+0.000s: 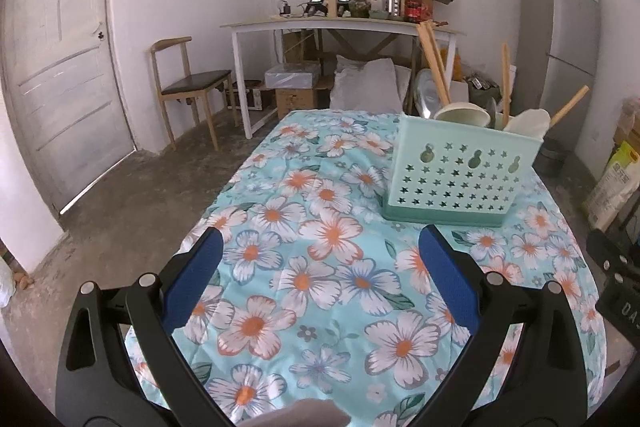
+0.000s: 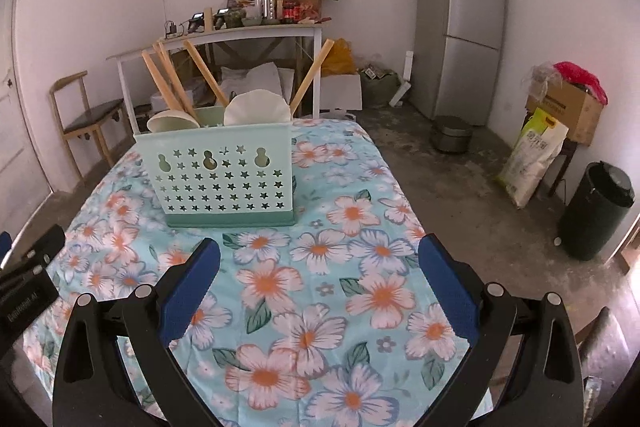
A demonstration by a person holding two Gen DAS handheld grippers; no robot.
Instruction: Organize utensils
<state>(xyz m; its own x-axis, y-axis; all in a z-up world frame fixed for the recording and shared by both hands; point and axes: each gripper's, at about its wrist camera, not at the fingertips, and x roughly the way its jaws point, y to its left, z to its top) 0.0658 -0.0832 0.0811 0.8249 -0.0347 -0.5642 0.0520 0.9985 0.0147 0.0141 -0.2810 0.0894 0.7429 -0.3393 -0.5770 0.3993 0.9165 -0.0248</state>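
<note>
Right wrist view: pale green star-punched plastic caddy (image 2: 224, 179) ahead, wooden-handled utensils (image 2: 168, 83) inside. My right gripper (image 2: 320, 259) and left gripper (image 1: 320, 247) gape empty; sorting appears finished, no loose piece visible.

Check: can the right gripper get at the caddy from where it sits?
Probably yes. The right gripper is open and empty, and only bare floral cloth lies between it and the caddy, which stands upright straight ahead, slightly left. The left gripper is off to the side, not in the path.
</note>
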